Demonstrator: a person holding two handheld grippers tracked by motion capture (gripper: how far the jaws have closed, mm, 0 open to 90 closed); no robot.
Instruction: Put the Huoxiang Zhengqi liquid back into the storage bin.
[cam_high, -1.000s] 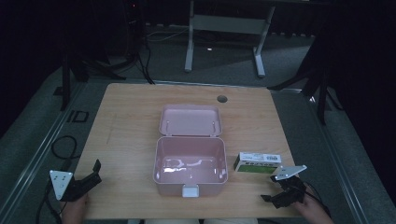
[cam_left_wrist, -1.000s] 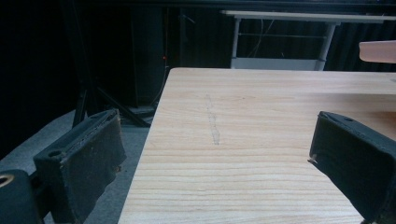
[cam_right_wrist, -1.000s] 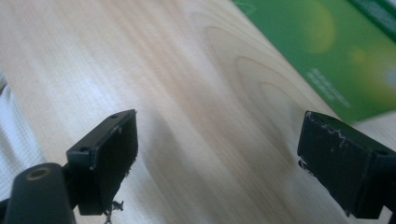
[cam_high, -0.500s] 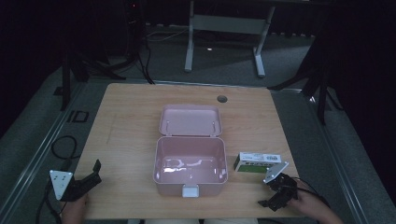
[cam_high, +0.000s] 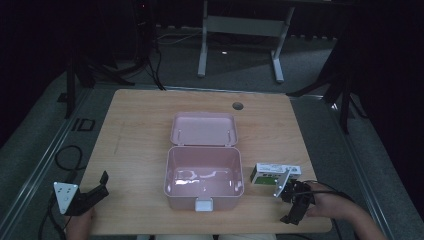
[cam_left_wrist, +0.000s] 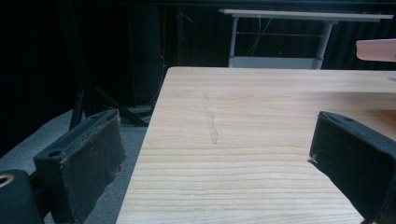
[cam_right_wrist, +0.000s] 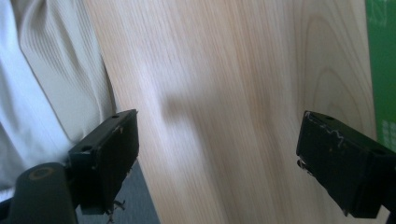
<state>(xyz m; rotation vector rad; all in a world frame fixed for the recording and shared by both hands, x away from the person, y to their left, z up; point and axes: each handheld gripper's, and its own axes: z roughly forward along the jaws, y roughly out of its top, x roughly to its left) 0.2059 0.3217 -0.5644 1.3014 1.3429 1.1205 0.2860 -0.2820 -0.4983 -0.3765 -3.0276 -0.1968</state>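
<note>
Green-and-white carton (cam_high: 275, 174) flat on table (cam_high: 135, 130), just right of open pink box (cam_high: 204, 175); right gripper (cam_high: 295, 207) just beside its near edge, jaws wide, empty; left gripper (cam_high: 87, 197) well apart at near-left corner, jaws wide.

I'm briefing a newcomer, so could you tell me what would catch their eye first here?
An open pink box sits mid-table, lid flipped back, nothing inside. Just right of it lies a small green and white carton, with the right gripper open beside it. The left gripper waits open at the table's near-left corner.
</note>
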